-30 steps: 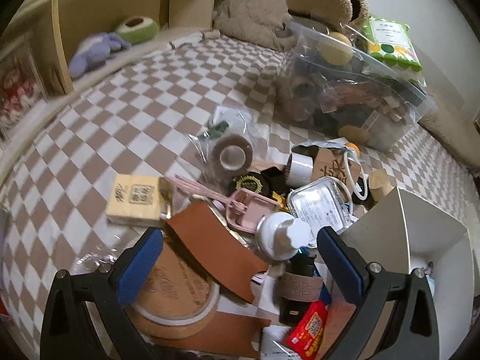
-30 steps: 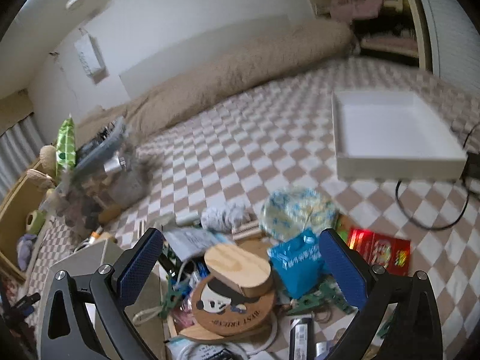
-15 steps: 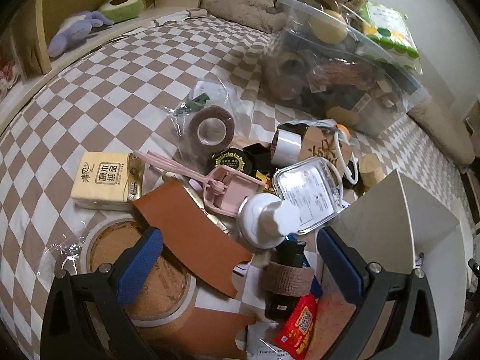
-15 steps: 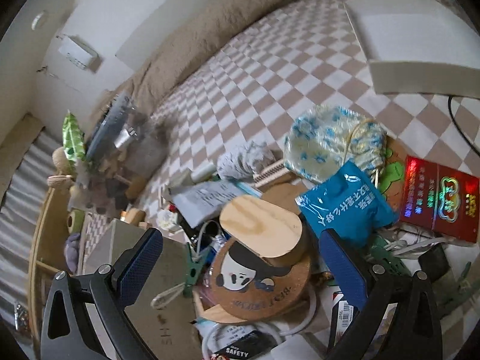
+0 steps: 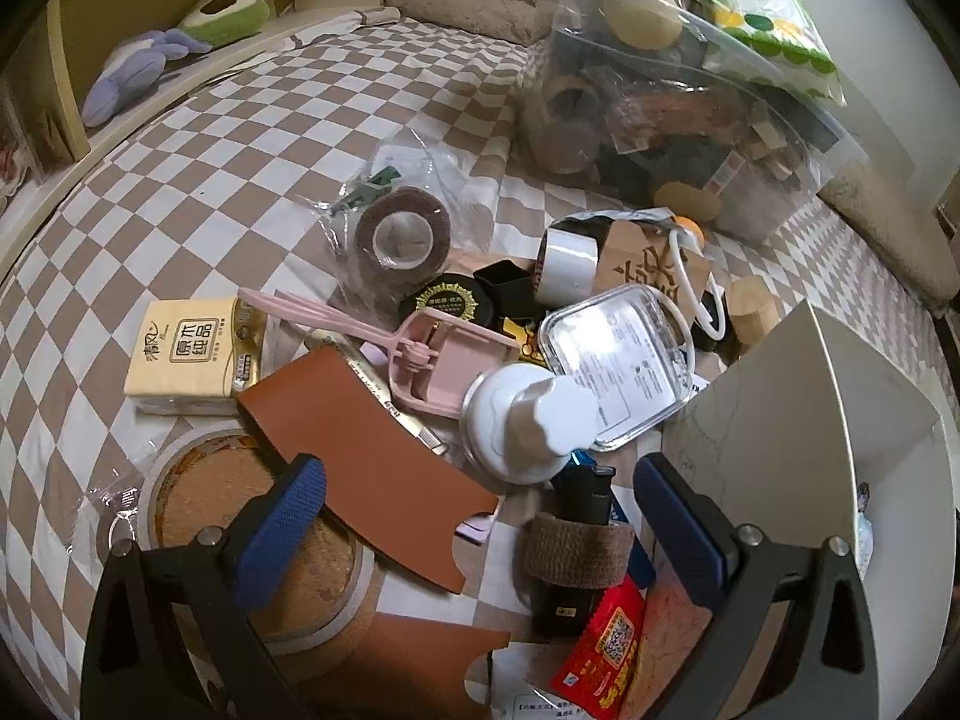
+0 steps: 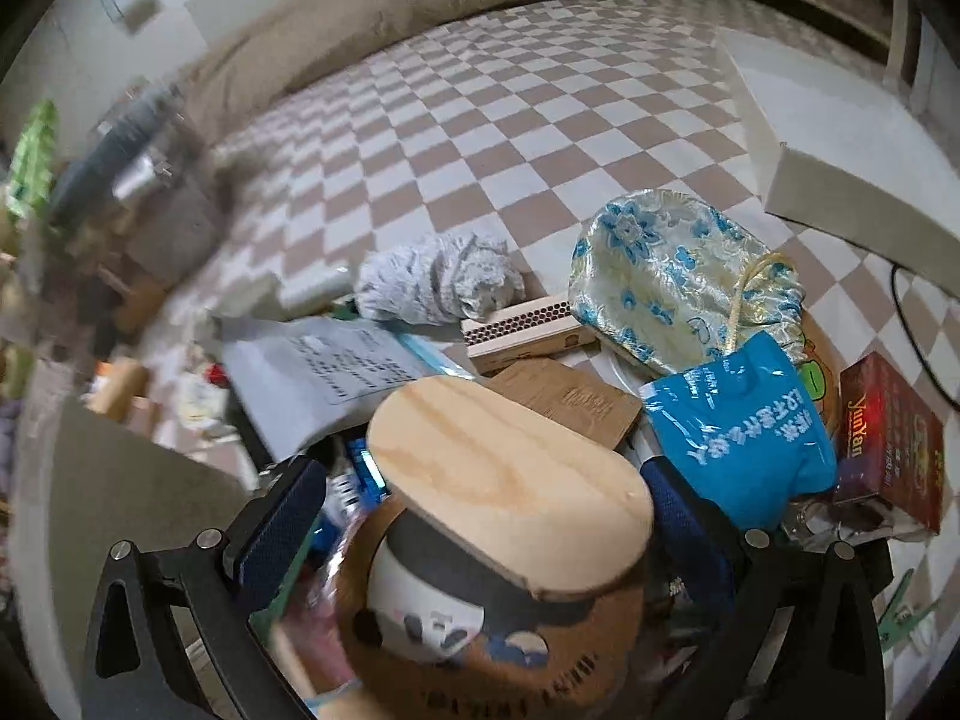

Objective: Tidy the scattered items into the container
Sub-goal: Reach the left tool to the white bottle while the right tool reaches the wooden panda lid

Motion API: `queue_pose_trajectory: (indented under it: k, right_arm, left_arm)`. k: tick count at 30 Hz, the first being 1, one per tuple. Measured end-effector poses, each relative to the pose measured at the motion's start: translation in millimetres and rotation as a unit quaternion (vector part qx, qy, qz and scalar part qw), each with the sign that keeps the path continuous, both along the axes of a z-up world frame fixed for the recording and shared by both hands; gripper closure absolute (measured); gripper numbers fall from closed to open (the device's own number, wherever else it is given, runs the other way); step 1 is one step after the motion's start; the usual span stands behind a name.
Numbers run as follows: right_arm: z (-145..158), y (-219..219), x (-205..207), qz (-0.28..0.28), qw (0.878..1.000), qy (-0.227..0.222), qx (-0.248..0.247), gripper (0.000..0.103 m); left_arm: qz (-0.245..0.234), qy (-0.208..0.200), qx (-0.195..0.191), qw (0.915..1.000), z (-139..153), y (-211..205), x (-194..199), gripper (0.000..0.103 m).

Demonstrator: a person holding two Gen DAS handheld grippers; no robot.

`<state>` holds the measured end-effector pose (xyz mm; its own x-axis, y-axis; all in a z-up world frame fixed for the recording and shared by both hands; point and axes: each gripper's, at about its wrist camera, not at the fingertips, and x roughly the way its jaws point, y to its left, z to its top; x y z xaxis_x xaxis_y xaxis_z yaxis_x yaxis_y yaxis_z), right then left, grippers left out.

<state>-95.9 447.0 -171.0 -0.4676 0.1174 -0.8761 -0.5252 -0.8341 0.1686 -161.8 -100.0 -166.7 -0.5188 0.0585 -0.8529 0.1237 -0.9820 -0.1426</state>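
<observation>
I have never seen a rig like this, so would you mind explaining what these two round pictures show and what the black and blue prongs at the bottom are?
There is no robot arm here: a person holds a two-finger gripper in each hand, and each gripper carries a fisheye camera that looks forward along its fingers, which is why the pictures are round. The prongs are those fingers.

The left wrist picture shows the left gripper, open and empty, over clutter on a checked cloth: a tissue pack, a brown tape roll, a white bottle and the white container.

The right wrist picture shows the right gripper, open, its fingers on either side of a pale wooden board but holding nothing. Beside it lie a blue packet and a floral pouch.
</observation>
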Motion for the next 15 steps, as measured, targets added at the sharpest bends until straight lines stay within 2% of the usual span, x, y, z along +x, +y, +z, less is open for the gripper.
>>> queue_pose_trajectory:
  k: [2, 7, 15]
  right_arm:
    - [-2, -1, -3, -0.012, 1.0, -0.007, 0.024, 0.0]
    - [-2, 3, 0, -0.022, 0.999, -0.013, 0.036, 0.0]
    - [20, 14, 22, -0.027, 0.998, 0.0, 0.053, 0.0]
  left_arm:
    - [-0.001, -0.001, -0.002, 1.0, 0, 0, 0, 0.0]
    - [0.004, -0.001, 0.001, 1.0, -1, -2, -1, 0.0]
    - [0.007, -0.003, 0.003, 1.0, -2, -6, -1, 0.0]
